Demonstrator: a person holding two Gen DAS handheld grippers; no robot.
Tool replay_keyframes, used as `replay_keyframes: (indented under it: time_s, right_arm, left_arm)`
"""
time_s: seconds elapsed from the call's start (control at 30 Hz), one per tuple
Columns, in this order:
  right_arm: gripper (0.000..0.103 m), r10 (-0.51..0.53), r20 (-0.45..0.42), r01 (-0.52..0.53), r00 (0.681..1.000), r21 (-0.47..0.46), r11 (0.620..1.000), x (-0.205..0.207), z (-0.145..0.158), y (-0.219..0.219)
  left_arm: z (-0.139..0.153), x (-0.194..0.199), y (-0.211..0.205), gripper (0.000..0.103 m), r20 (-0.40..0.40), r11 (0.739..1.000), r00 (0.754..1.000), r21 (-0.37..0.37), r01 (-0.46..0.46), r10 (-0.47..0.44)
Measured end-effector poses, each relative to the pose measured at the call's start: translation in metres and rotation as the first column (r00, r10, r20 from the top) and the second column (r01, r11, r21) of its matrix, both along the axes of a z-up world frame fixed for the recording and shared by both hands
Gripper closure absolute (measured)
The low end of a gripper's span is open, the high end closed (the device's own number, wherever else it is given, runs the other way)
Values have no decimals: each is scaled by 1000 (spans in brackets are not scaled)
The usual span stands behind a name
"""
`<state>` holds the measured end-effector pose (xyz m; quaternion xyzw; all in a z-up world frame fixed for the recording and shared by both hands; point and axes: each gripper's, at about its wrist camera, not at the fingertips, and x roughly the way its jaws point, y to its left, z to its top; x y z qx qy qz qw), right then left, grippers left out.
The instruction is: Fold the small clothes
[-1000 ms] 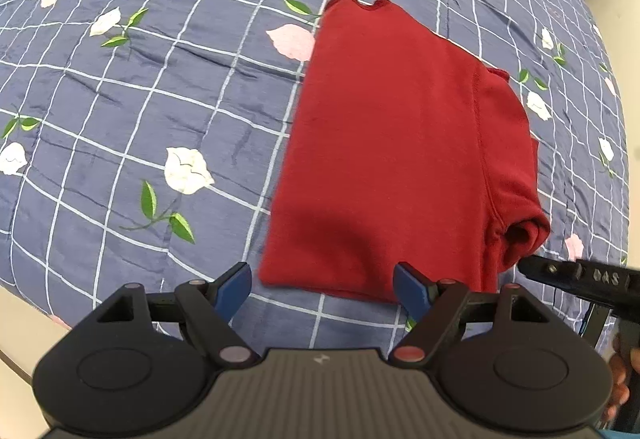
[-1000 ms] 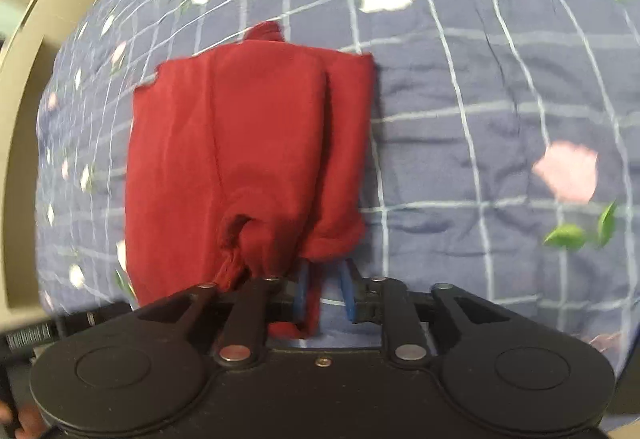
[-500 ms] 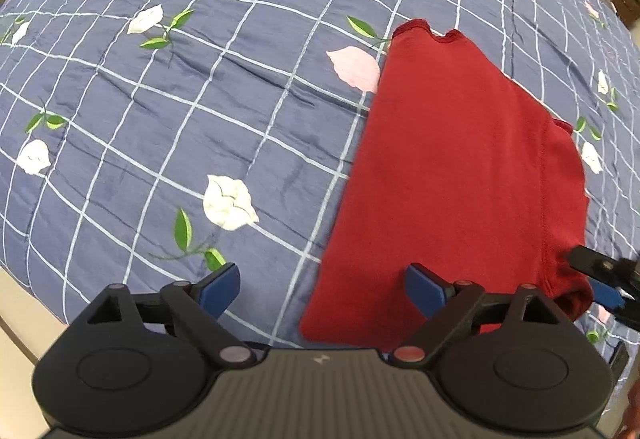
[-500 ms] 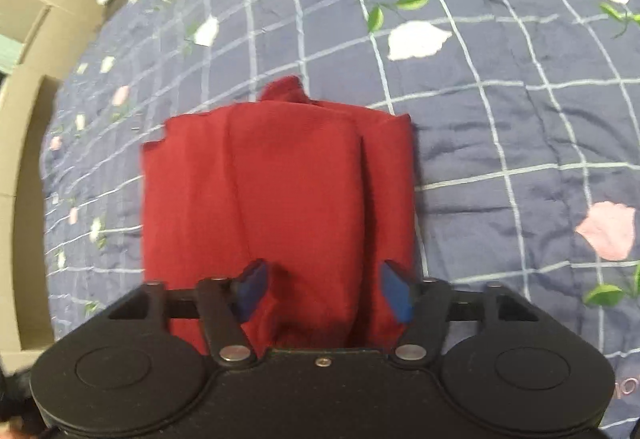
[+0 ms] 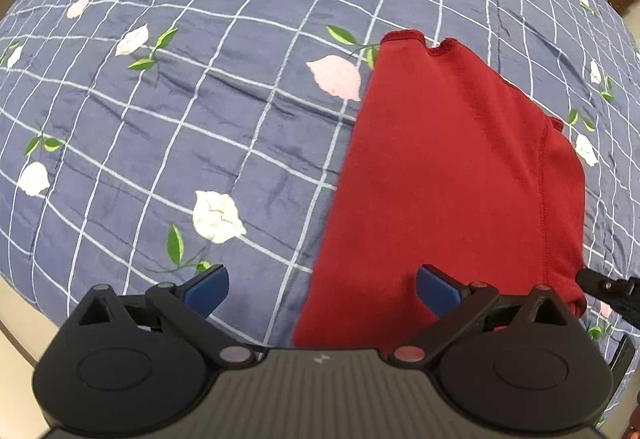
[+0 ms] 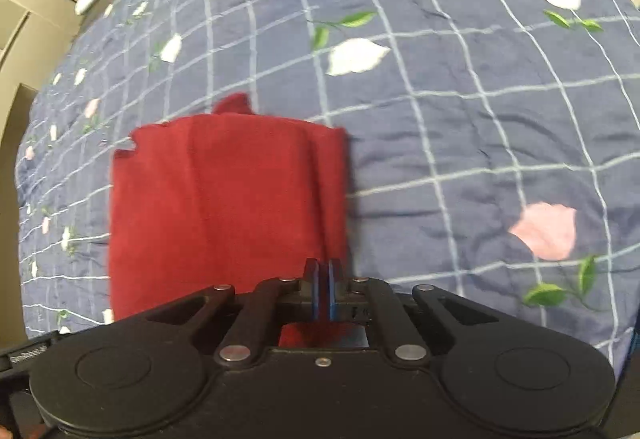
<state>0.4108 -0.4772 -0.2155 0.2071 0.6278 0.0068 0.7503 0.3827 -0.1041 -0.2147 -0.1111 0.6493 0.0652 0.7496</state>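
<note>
Your right gripper (image 6: 323,289) is sitting low at centre frame, blue pads pressed together; whether they are pinching the near right corner of the shirt (image 6: 224,207) cannot be told. Your left gripper (image 5: 320,289) is hanging wide apart and empty over the shirt's near left edge. The shirt is lying narrowed lengthwise on the quilt (image 5: 180,111). Next, you are probably needing both near corners pinched to fold away from you.

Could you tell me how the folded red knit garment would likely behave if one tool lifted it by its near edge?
The folded red knit garment would probably droop and unfold, since its soft layers lie loosely stacked. It looks light, being thin and flat. It likely would not slide much on the plush blue floral blanket.
</note>
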Motion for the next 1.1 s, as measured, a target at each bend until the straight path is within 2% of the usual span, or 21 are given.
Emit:
replay_keyframes:
  time_s: [0.1, 0.33, 0.4, 0.47, 0.53, 0.77, 0.87, 1.1]
  right_arm:
    - [97, -24, -10, 24, 1000, 3, 1000, -1, -4, -7]
    - [80, -48, -11, 48, 999, 15, 999, -1, -1, -12]
    - [73, -51, -11, 51, 999, 21, 998, 0, -1, -12]
    - [55, -56, -12, 56, 998, 24, 998, 0, 1, -12]
    - [45, -67, -8, 68, 998, 38, 997, 0, 1, -12]
    - [21, -86, -10, 86, 996, 84, 993, 4, 0, -8]
    - [15, -75, -22, 77, 997, 89, 993, 7, -3, -2]
    - [13, -39, -51, 44, 998, 89, 995, 18, -14, 15]
  left_arm:
    - [-1, 3, -4, 1, -2, 1000, 1000, 10, 20, -20]
    - [-1, 6, -11, 1, -5, 999, 999, 20, 39, -39]
    - [-2, 7, -11, 1, -8, 999, 999, 21, 40, -40]
    - [-2, 7, -12, 1, -10, 999, 999, 22, 41, -41]
    - [-3, 7, -12, 1, -14, 999, 999, 25, 43, -43]
    - [-6, 9, -10, 1, -24, 998, 999, 36, 46, -45]
    - [-7, 11, -9, 1, -27, 998, 998, 41, 50, -49]
    - [-6, 15, -7, 1, -27, 997, 999, 53, 49, -47]
